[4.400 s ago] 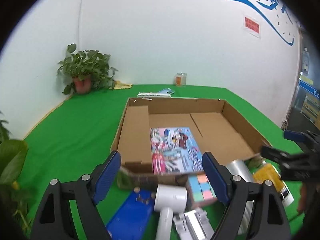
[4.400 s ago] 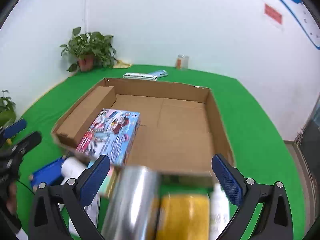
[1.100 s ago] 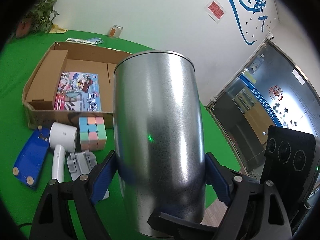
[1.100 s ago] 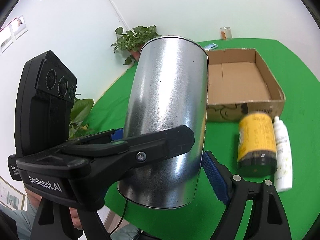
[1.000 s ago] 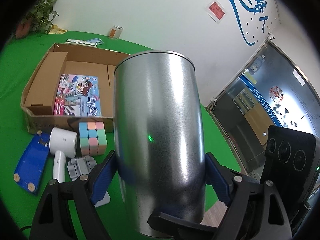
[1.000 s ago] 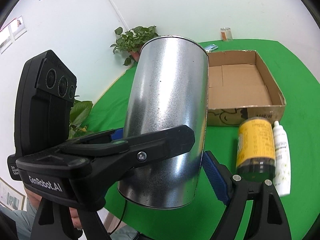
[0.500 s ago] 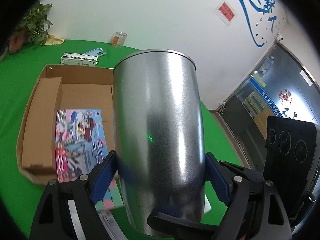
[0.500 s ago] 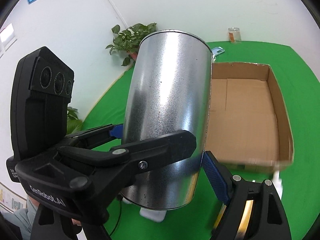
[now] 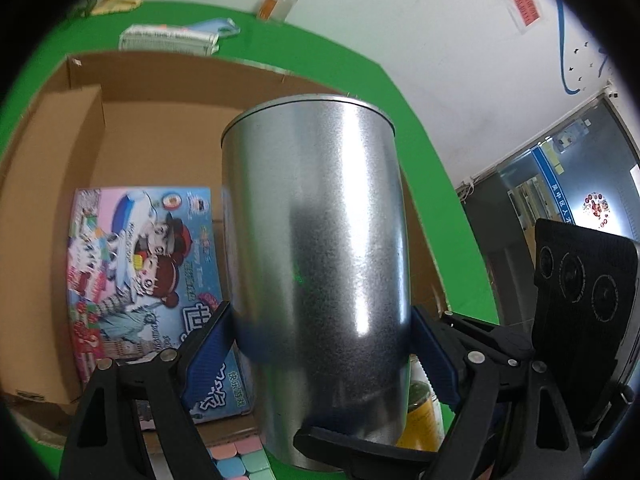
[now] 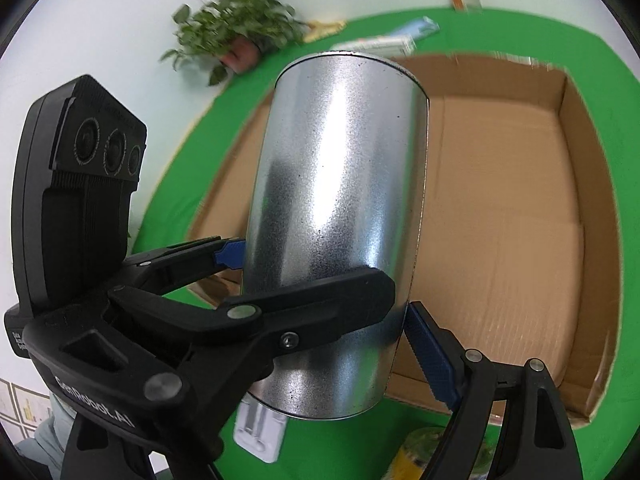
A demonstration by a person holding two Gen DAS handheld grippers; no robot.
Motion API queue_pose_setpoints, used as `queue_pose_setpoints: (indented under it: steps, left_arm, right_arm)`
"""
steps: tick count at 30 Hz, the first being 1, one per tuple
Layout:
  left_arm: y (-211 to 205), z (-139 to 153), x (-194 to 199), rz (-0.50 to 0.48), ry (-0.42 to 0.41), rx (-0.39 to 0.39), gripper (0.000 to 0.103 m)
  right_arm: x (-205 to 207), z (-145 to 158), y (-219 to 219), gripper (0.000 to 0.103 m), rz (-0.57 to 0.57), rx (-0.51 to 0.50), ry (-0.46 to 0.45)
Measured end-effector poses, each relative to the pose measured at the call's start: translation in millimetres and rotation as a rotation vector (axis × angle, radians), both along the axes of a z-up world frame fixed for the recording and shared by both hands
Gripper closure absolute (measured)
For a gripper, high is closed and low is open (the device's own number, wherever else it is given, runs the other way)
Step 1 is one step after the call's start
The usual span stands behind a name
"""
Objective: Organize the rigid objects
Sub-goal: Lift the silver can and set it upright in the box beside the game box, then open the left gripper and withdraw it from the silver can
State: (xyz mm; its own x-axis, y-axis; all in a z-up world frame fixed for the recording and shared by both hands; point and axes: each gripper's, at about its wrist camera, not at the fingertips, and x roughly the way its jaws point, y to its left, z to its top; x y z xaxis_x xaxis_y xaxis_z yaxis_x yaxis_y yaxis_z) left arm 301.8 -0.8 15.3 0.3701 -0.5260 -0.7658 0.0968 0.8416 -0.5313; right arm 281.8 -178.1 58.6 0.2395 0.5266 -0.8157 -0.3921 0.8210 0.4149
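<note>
Both tools grip the same thing: our left tool and right tool each clamp their blue pads on the lower body of the metal tumbler, which hangs tilted above the near edge of the cardboard box on the green worktop.

From the left wrist we see what the right wrist cannot: a colourful game box lying flat in the left part of the cardboard box, beside a folded inner flap, and pastel cube tiles just outside the near wall. A yellow jar peeks out behind the tumbler (mostly hidden).

From the right wrist we see the left tool's black body at the left, a potted plant against the wall, and the bare right half of the cardboard box floor, wide and free up to its right wall. A white object lies on the worktop below the tumbler.
</note>
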Motion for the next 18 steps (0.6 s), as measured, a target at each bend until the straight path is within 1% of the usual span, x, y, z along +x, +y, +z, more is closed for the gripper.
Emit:
queue_pose_setpoints:
  steps: [5, 8, 10, 14, 18]
  left_arm:
    - [-5, -33, 10, -0.011, 0.094, -0.02, 0.018]
    - [-8, -44, 12, -0.014, 0.126, 0.001, 0.018]
    - [-11, -46, 13, -0.024, 0.125, 0.01, 0.018]
    - [-17, -45, 17, -0.041, 0.141, 0.029, 0.017]
    - [-20, -39, 18, -0.022, 0.137, 0.038, 0.017]
  right_arm:
    - [13, -27, -1, 0.021, -0.014, -0.036, 0.077]
    - [19, -40, -1, 0.022, -0.027, -0.039, 0.122]
    - [24, -45, 0, 0.022, -0.039, -0.029, 0.141]
    - [32, -49, -2, 0.022, -0.058, -0.031, 0.151]
    - [32, -57, -6, 0.022, -0.076, -0.025, 0.163]
